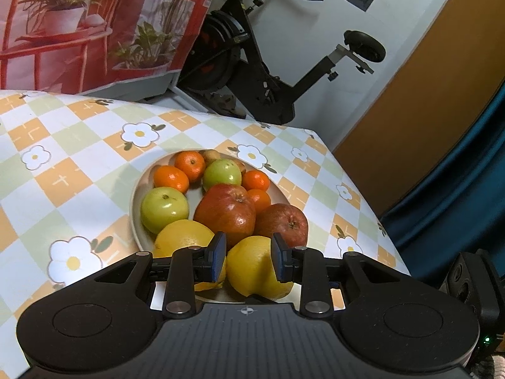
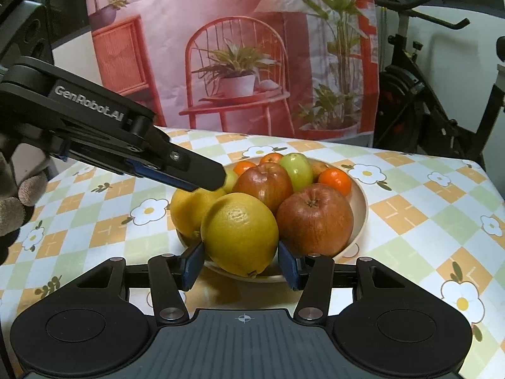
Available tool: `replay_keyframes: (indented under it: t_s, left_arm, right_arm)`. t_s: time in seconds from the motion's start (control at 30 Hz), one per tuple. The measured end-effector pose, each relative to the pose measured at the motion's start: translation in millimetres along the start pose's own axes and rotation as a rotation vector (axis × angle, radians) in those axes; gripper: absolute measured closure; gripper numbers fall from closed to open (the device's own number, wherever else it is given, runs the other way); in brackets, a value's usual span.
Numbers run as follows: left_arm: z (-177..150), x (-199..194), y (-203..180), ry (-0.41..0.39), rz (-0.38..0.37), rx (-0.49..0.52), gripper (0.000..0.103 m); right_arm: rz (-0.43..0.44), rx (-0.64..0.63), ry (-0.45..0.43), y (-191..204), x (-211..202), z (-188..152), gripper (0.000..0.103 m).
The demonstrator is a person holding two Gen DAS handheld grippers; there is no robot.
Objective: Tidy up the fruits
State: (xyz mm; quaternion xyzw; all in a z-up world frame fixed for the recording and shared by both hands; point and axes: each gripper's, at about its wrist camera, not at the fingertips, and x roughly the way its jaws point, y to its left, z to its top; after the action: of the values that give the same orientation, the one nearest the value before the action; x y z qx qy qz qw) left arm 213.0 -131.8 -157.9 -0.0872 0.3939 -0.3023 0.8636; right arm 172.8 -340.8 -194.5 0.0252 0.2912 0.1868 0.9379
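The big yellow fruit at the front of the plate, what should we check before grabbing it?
1. Right gripper open: ok.
2. Front yellow fruit lined up between its jaws: ok.
3. Jaws touching the fruit: cannot tell.
4. Left gripper out of the way: not ok, it hovers open over the yellow fruits.
5. Red apple crowding the fruit: not ok, right beside it.
6. Plate fully on the table: ok.

Both grippers [image 1: 249,255] [image 2: 241,263] — jaws apart
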Motion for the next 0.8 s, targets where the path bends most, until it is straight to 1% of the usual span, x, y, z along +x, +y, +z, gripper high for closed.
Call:
replay_keyframes:
  t_s: [0.13,0.23,0.3,0.37,0.47,0.53,0.57,0.6,0.7,0.73,0.77,0.8]
  left_arm:
    - [-1.3,-9.3,0.7,-0.017,0.027,0.014,0.070]
    - [-2.3,-19.0,3.1,-0.034,0.046,0.022,0.068]
    - [-2.4,-25.5,5.8,-0.044,0.061,0.021,0.061]
    - [-2.8,-33.8,8.8,-0.059,0.077,0.021,0.058]
    - [-3.5,-47.4,12.0,-0.084,0.105,0.034,0.056]
    - [-4.1,-57.3,14.0,-0.103,0.123,0.039,0.050]
    - [-4.5,-63.4,15.0,-0.116,0.132,0.038,0.044]
    - [-4.7,-69.2,15.7,-0.129,0.139,0.037,0.041]
    - [-5.0,-88.2,15.1,-0.162,0.158,0.048,0.036]
    - [-4.8,-94.1,14.1,-0.173,0.167,0.055,0.034]
    - [-4.9,-100.0,13.0,-0.185,0.176,0.061,0.030]
    - [-5.0,-107.5,12.0,-0.199,0.186,0.067,0.026]
  right_arm:
    - [-0.022,-0.005,0.009,3.6,-1.0,2.5,0.053]
    - [-0.041,-0.005,0.000,5.9,-4.1,4.1,0.050]
    - [-0.045,-0.002,-0.003,6.6,-6.4,6.2,0.050]
    - [-0.049,-0.006,-0.004,8.3,-9.9,7.8,0.050]
    - [-0.053,-0.015,-0.010,12.6,-17.2,9.6,0.048]
    - [-0.061,-0.017,-0.021,14.8,-23.4,11.8,0.046]
    - [-0.066,-0.015,-0.030,15.7,-27.6,13.2,0.044]
    - [-0.071,-0.010,-0.039,16.2,-31.8,14.5,0.044]
    - [-0.089,0.003,-0.071,20.2,-46.6,20.5,0.038]
    - [-0.098,0.006,-0.081,21.9,-52.0,22.8,0.032]
    - [-0.107,0.009,-0.091,23.2,-57.8,25.5,0.027]
    - [-0.114,0.012,-0.099,25.0,-63.2,27.7,0.024]
